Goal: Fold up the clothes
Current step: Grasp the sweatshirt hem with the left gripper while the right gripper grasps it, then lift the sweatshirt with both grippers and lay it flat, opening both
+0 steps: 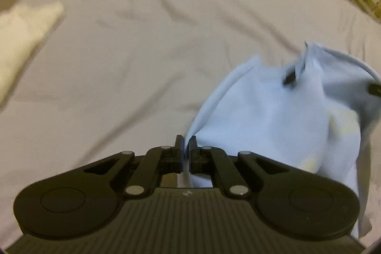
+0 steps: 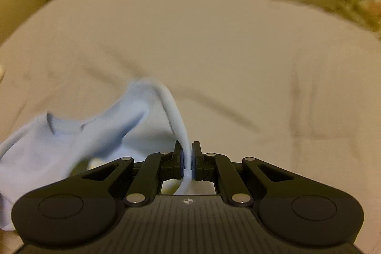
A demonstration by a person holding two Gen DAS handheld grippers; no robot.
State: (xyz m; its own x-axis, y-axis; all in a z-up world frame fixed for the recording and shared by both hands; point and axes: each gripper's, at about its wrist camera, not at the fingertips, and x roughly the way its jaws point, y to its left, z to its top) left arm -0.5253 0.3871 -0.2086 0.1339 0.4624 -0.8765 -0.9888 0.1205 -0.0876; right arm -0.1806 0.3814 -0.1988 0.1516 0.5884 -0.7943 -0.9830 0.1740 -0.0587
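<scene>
Though blurred, light-blue garment [image 1: 273, 116], perhaps shirt.

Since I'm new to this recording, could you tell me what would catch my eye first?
A light blue garment hangs bunched above the white bed sheet, pinched by both grippers: the left gripper holds an edge, the right gripper a rolled hem. A cream cloth lies at the sheet's far left.

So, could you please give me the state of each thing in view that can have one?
left hand-held gripper: shut on the light blue garment's edge.
right hand-held gripper: shut on a ribbed hem of the same garment.
light blue garment: unfolded, bunched, hanging between both grippers.
white bed sheet: spread out, wrinkled.
cream cloth: lying on the sheet at the left, state unclear.
</scene>
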